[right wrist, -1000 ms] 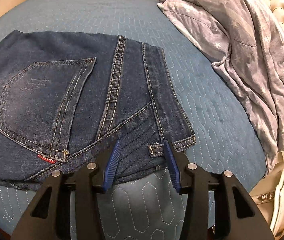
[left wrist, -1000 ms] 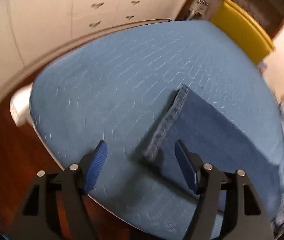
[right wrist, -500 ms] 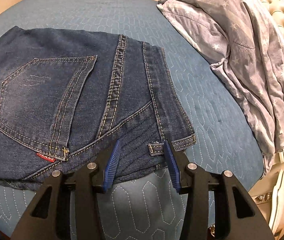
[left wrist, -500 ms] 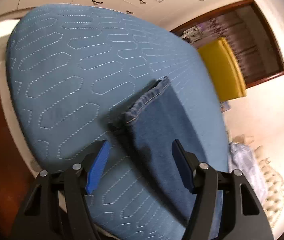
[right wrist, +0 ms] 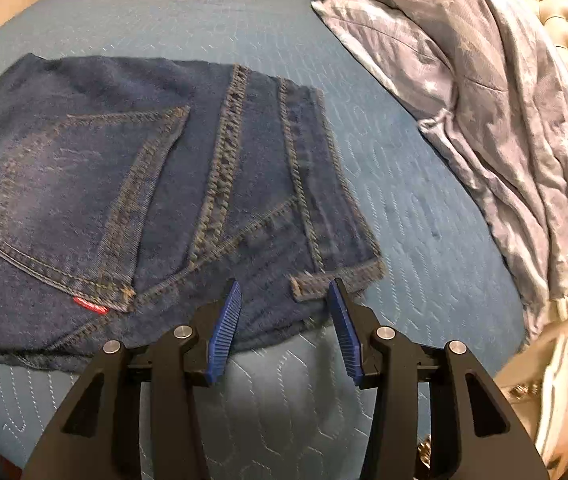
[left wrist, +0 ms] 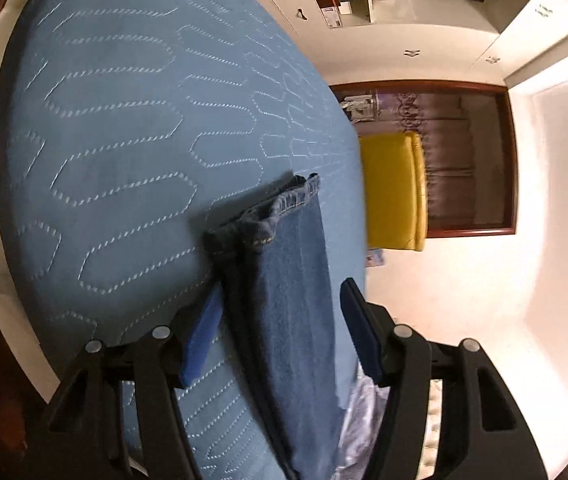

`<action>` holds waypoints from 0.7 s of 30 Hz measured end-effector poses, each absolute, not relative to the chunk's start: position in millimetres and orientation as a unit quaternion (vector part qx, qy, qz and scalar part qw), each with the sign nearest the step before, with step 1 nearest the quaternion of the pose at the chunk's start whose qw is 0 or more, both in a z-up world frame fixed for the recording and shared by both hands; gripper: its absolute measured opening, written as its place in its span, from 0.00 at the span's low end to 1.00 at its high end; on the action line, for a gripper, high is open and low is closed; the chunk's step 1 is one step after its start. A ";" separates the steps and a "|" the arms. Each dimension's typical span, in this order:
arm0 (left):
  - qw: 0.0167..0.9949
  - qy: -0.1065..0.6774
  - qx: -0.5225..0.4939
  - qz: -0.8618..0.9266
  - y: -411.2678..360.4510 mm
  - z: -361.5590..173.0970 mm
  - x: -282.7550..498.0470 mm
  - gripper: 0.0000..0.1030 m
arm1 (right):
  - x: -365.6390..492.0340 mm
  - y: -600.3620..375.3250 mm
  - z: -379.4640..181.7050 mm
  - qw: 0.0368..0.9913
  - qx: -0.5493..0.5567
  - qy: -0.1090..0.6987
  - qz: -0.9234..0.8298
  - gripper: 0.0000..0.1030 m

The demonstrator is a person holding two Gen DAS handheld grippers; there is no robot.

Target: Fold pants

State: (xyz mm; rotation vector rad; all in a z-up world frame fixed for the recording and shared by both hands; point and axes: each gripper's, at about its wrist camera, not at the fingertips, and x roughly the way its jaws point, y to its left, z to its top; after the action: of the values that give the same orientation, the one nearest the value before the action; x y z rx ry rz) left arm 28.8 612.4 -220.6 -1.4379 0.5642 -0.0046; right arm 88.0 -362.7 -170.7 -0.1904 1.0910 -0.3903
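Note:
Dark blue jeans (right wrist: 104, 184) lie flat on the blue quilted bedspread (right wrist: 423, 220), back pocket and red tab facing up. My right gripper (right wrist: 284, 284) stands open over the near waistband edge, a belt loop (right wrist: 307, 286) just inside its right finger. In the left wrist view, one jeans leg (left wrist: 287, 300) with its hem (left wrist: 280, 208) runs between the jaws of my left gripper (left wrist: 282, 292). That gripper is rolled on its side and its jaws are closing. The left pad (left wrist: 204, 332) lies at the leg's edge, while the right pad (left wrist: 359, 328) stands clear of the denim.
A crumpled grey star-print duvet (right wrist: 483, 100) is piled at the right of the bed against a tufted headboard (right wrist: 563, 40). Beyond the bed's far side stand a yellow chair (left wrist: 393, 188) and white drawers (left wrist: 295, 4). The bedspread (left wrist: 124, 120) drops off close to the left gripper.
My left gripper has rolled and sunk towards the bed, and the leg hem now lies between its narrower jaws. The right gripper has stayed at the waistband.

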 end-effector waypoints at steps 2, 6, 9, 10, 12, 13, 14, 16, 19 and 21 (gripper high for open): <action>0.712 0.253 -0.655 -0.013 609.5 -223.1 28.6 0.57 | 84.8 -365.3 -168.9 0.823 -0.092 0.522 -0.204 0.44; 0.718 0.259 -0.645 -0.025 605.4 -222.0 33.5 0.54 | 77.4 -363.7 -152.5 0.822 -0.093 0.507 -0.241 0.45; 0.717 0.251 -0.650 -0.022 609.7 -223.3 32.3 0.47 | 79.1 -334.3 -122.5 0.848 -0.098 0.474 -0.216 0.60; 0.717 0.250 -0.650 -0.022 611.3 -224.9 32.3 0.43 | 80.8 -326.1 -116.6 0.853 -0.103 0.467 -0.209 0.63; 0.714 0.244 -0.655 -0.024 613.5 -230.3 31.9 0.40 | 91.7 -292.1 -99.6 0.867 -0.115 0.454 -0.171 0.63; 0.716 0.243 -0.654 -0.026 613.9 -231.5 32.2 0.40 | 97.6 -273.4 -93.2 0.872 -0.119 0.450 -0.150 0.63; 0.718 0.242 -0.652 -0.028 613.5 -231.1 31.8 0.40 | 108.0 -245.0 -84.6 0.879 -0.122 0.446 -0.111 0.63; 0.728 0.246 -0.639 -0.028 611.7 -227.5 36.6 0.40 | 127.0 -187.5 -72.5 0.887 -0.127 0.442 -0.041 0.63; 0.746 0.257 -0.613 -0.021 605.8 -219.6 44.8 0.40 | 153.6 -87.7 -59.9 0.882 -0.124 0.448 0.075 0.63; 0.756 0.262 -0.600 -0.016 602.1 -216.5 45.5 0.40 | 169.4 -5.2 -60.1 0.859 -0.107 0.466 0.184 0.63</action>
State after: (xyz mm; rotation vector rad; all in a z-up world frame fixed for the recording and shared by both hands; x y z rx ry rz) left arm 45.5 602.1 -216.5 -1.3084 0.5717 -0.0346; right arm 169.4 -5.2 -60.0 -0.2256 0.9791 0.3858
